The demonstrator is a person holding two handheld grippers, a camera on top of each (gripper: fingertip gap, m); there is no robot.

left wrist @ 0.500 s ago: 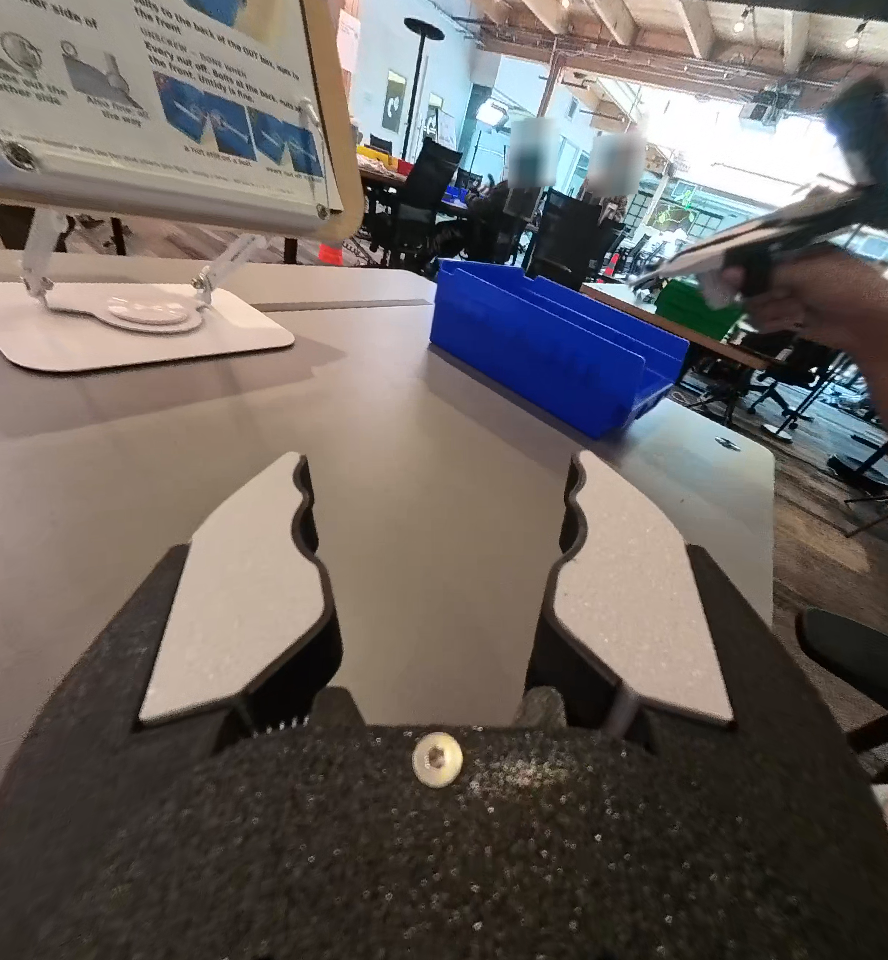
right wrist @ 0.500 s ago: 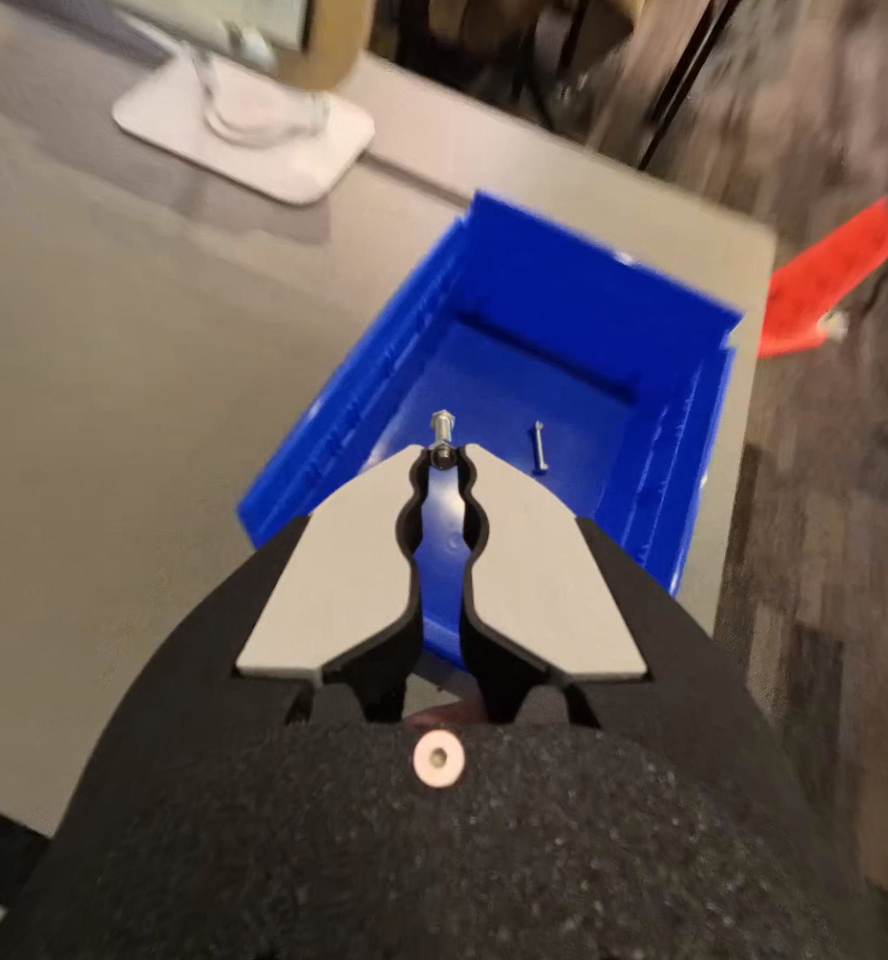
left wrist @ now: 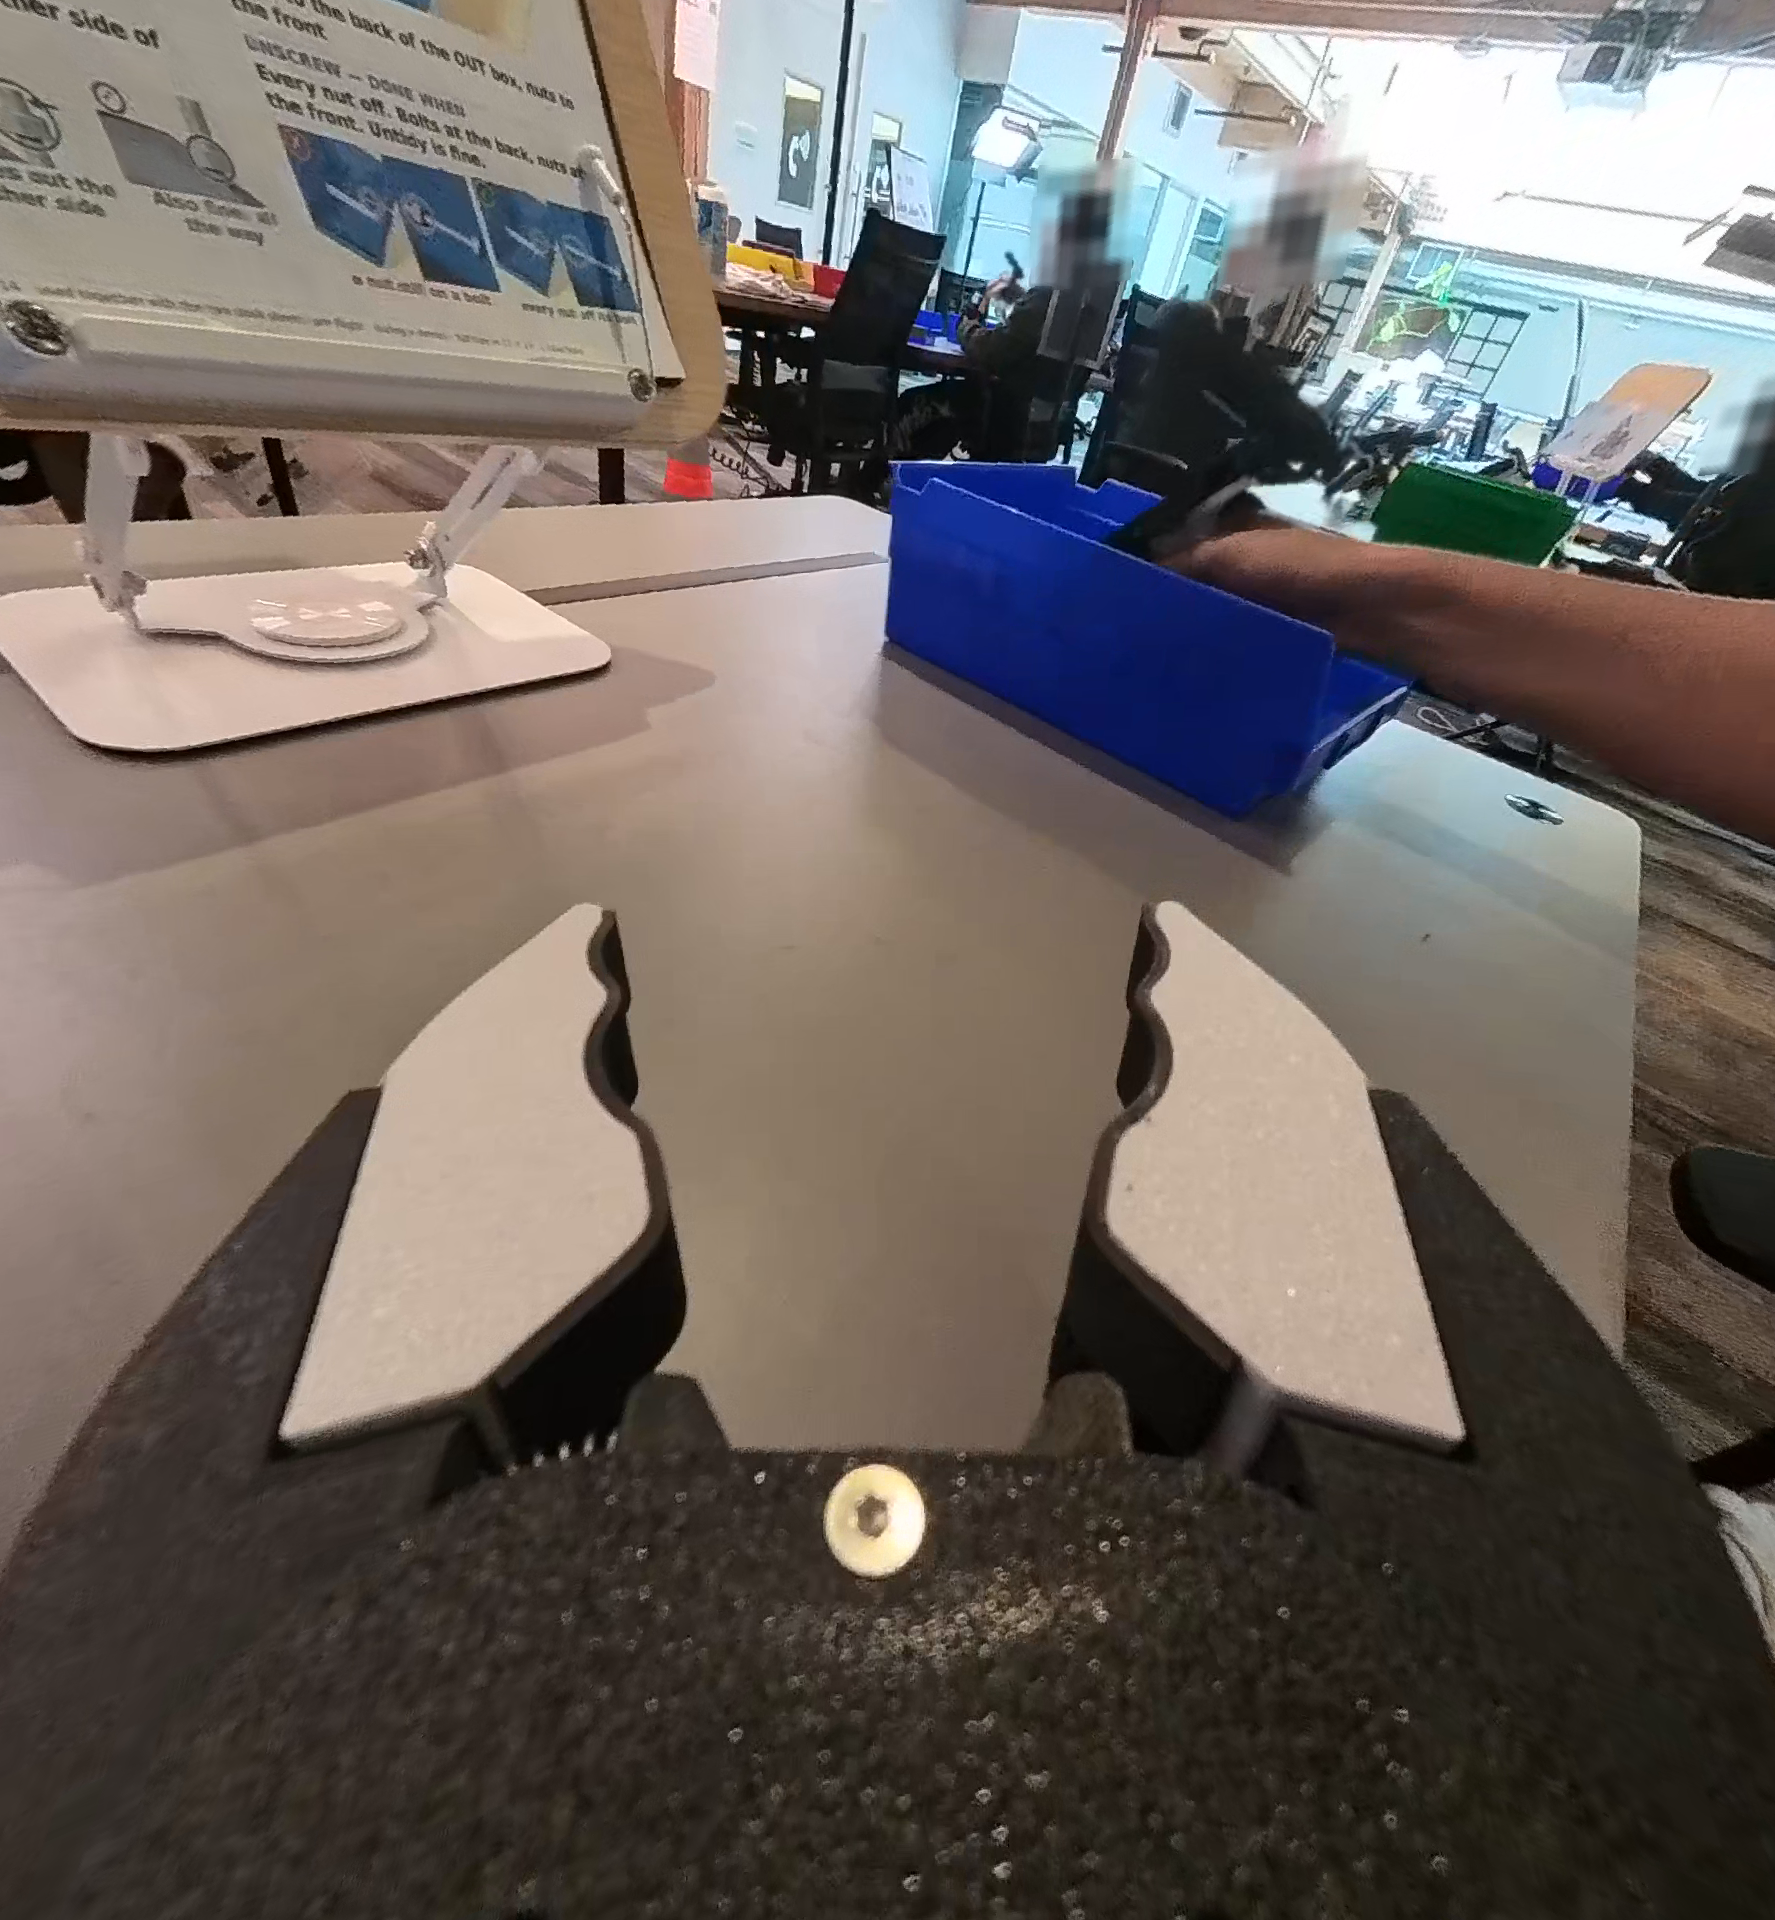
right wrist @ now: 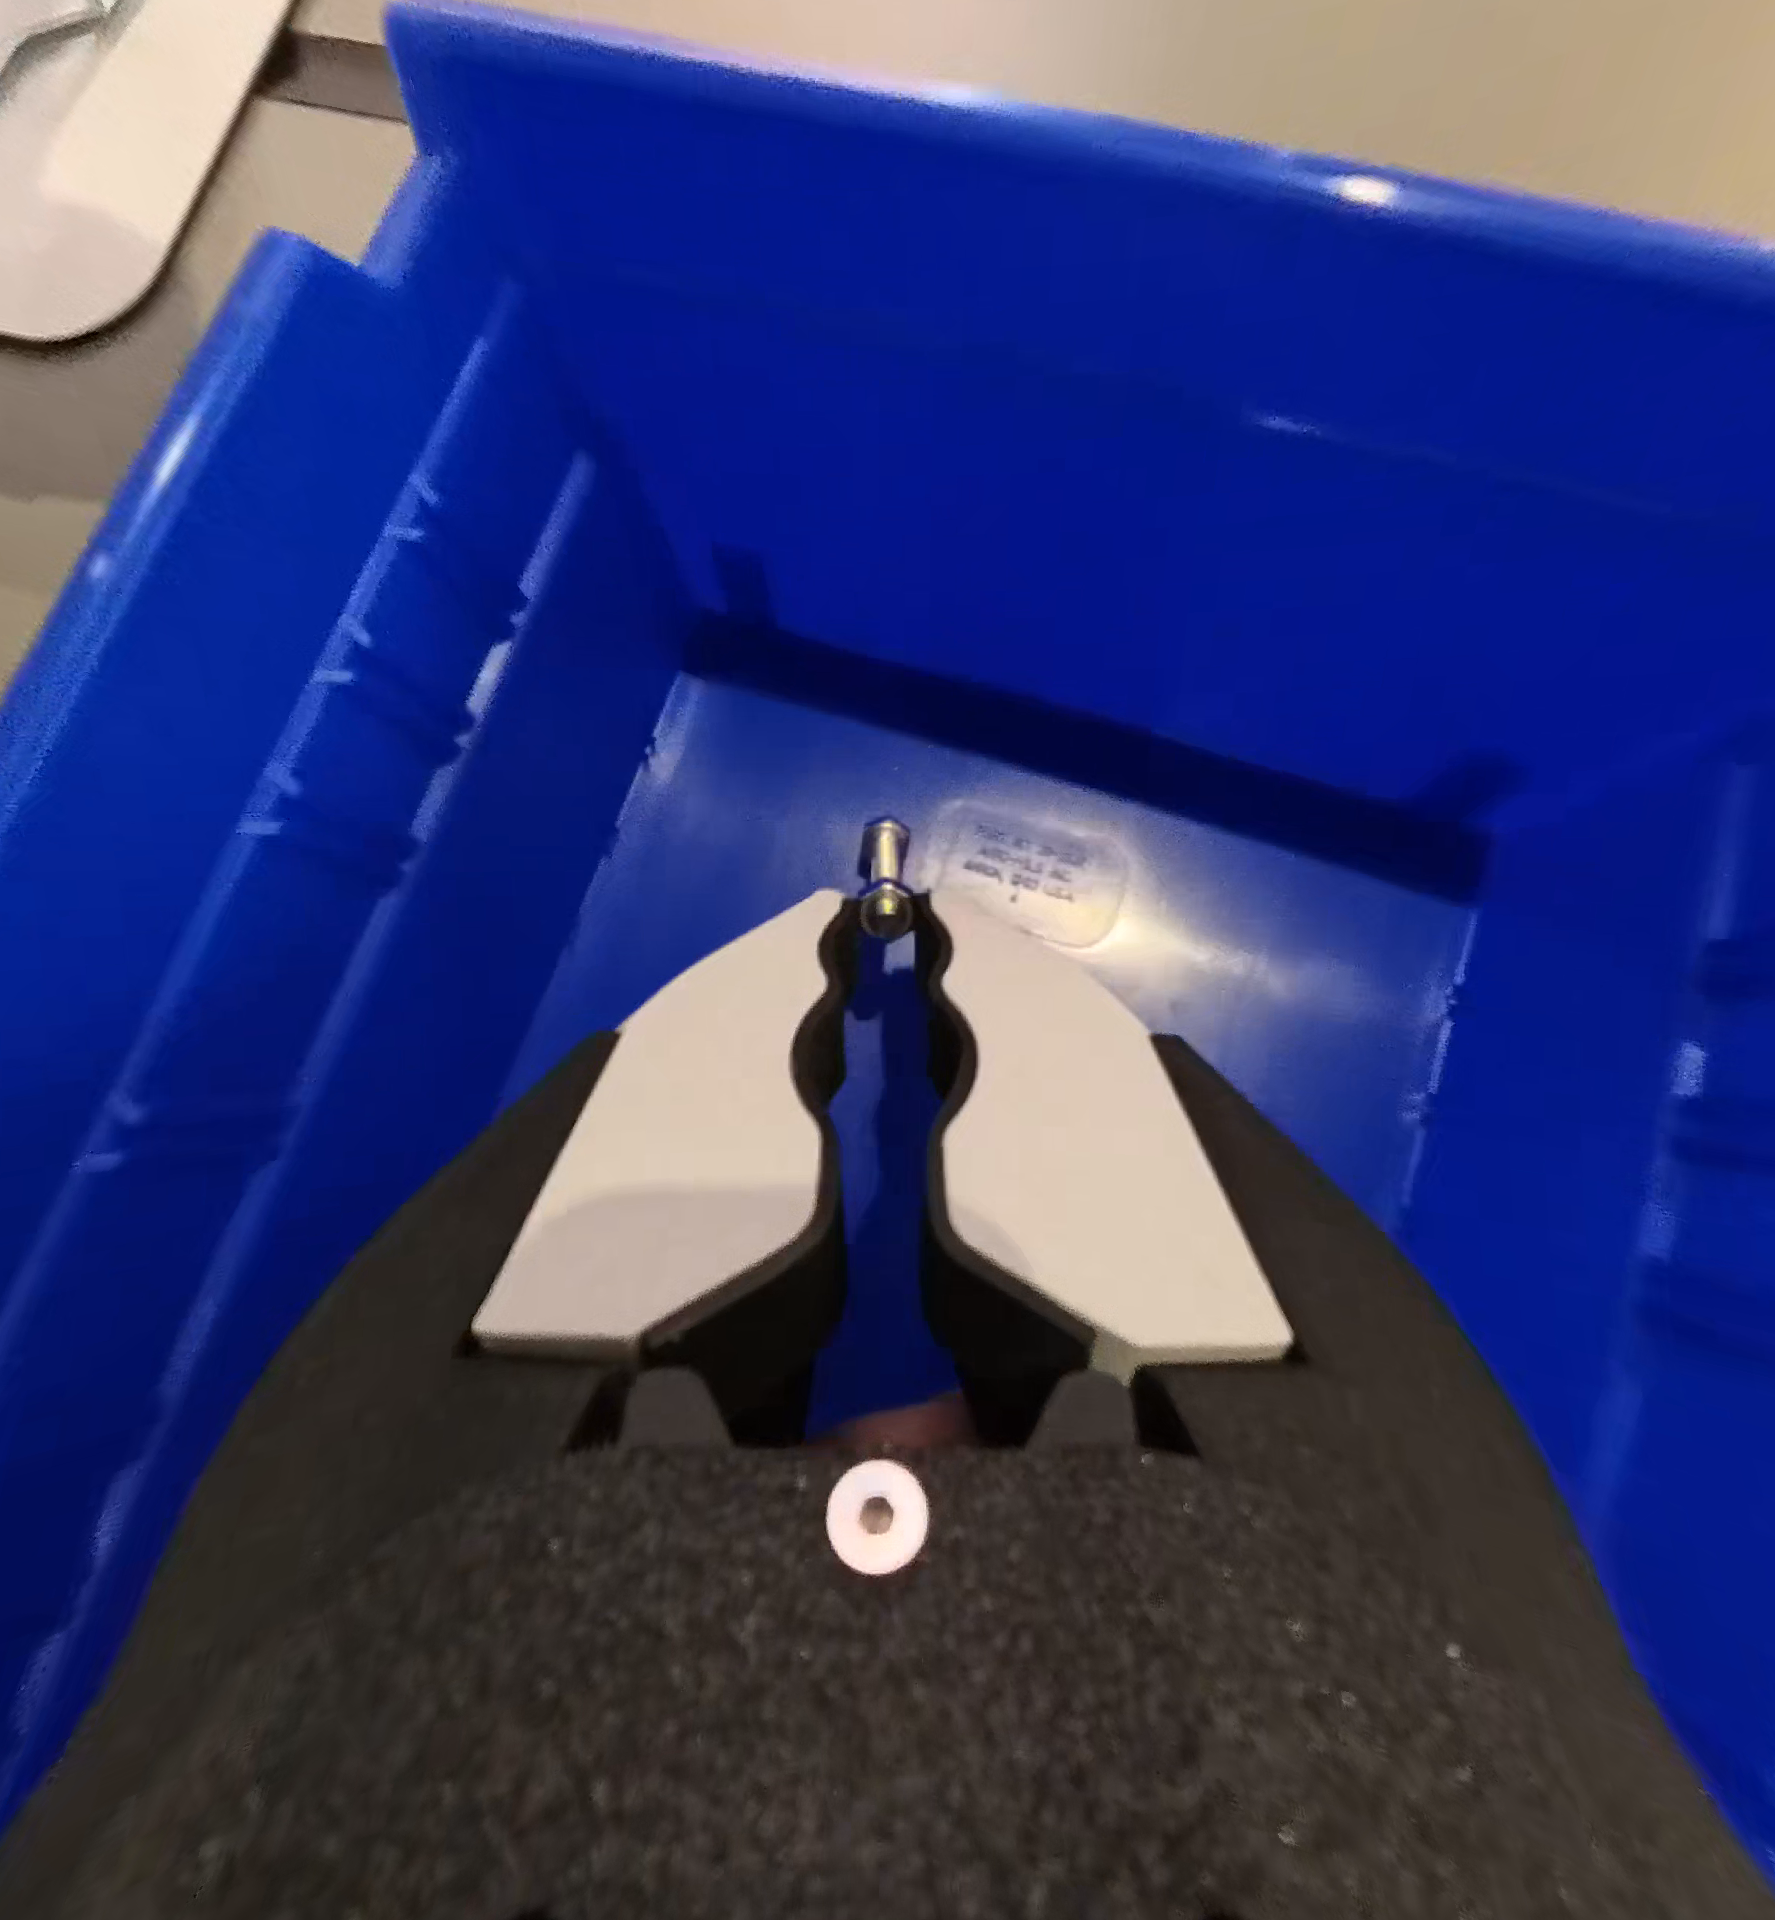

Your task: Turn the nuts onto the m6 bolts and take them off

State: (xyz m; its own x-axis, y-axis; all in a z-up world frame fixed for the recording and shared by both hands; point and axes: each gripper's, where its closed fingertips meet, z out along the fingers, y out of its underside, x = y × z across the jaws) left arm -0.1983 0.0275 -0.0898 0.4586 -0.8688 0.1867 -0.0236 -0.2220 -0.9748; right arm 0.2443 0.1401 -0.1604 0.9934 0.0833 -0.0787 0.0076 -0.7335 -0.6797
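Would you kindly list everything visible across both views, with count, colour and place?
Small metal bolt: one, silver, clamped at the right gripper's tips inside the bin.
Plastic storage bin: one, blue, far right of the table.
Instruction board on a stand: one, white, far left of the table.
Table: one, grey.
Office chairs: several, black, background.
Left gripper: open, empty, above the table.
Right gripper: shut on the bolt.
Forearm: one, reaching into the bin.

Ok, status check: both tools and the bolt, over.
Left tool open, empty, over bare table. Right tool shut on a small silver bolt, down inside the blue bin. Nothing blocking.
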